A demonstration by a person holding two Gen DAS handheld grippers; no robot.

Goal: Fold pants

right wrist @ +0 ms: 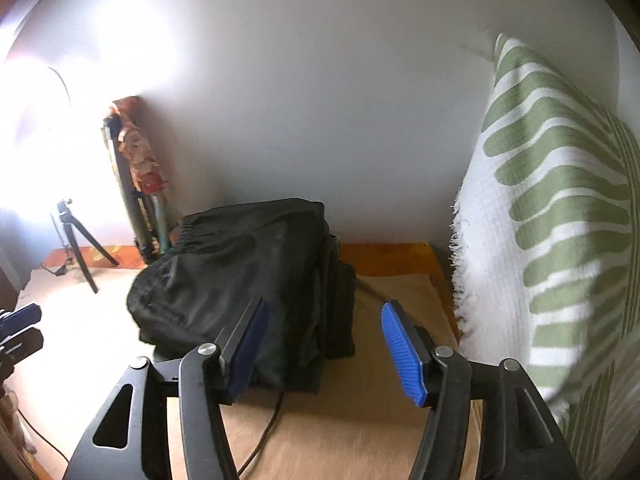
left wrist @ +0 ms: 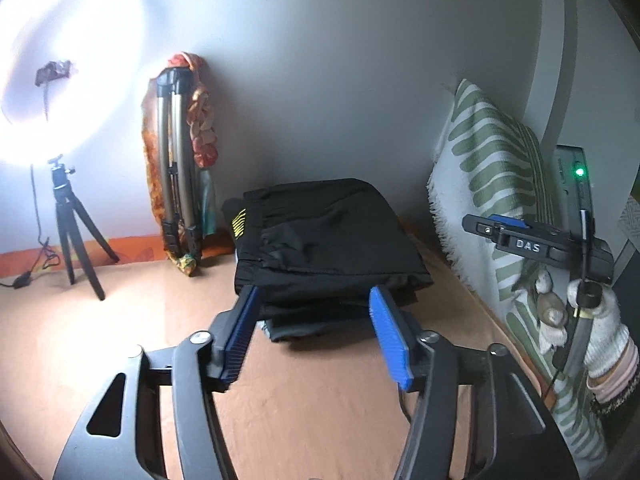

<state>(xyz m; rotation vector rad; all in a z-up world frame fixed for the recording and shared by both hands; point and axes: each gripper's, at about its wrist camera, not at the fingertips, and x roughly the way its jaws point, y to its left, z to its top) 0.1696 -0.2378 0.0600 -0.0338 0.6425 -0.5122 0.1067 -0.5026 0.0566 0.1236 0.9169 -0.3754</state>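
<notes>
**Folded pants ahead, both hand-held grippers wide open**

Here's the left hand-held gripper (left wrist: 314, 300), blue pads spread wide, gripping nothing. Dead ahead of it lie the pants (left wrist: 320, 240), black, folded into a thick bundle on the tan table (left wrist: 160, 320). Elastic waistband at the far left of the bundle, a yellow mark just beside it. The near edge of the stack sits right at the fingertips, between the two pads; whether it touches them, I can't tell.

Over to the right wrist view: the right hand-held gripper (right wrist: 324, 312) is just as wide open and just as empty. The pants (right wrist: 248, 272) sit ahead and to its left. The left pad overlaps the bundle's near edge, while the right pad hangs over bare table (right wrist: 392, 292).

Around them: a green-and-white patterned cloth (left wrist: 492, 184) stands along the right side, close to the bundle. At the back left, a folded tripod (left wrist: 176, 184) draped in orange fabric leans on the wall (left wrist: 320, 60). Further left, a small black tripod (left wrist: 72, 220) under a glaring ring light (left wrist: 68, 52). A thin black cable (right wrist: 264, 432) trails across the table beneath the right hand-held gripper.
</notes>
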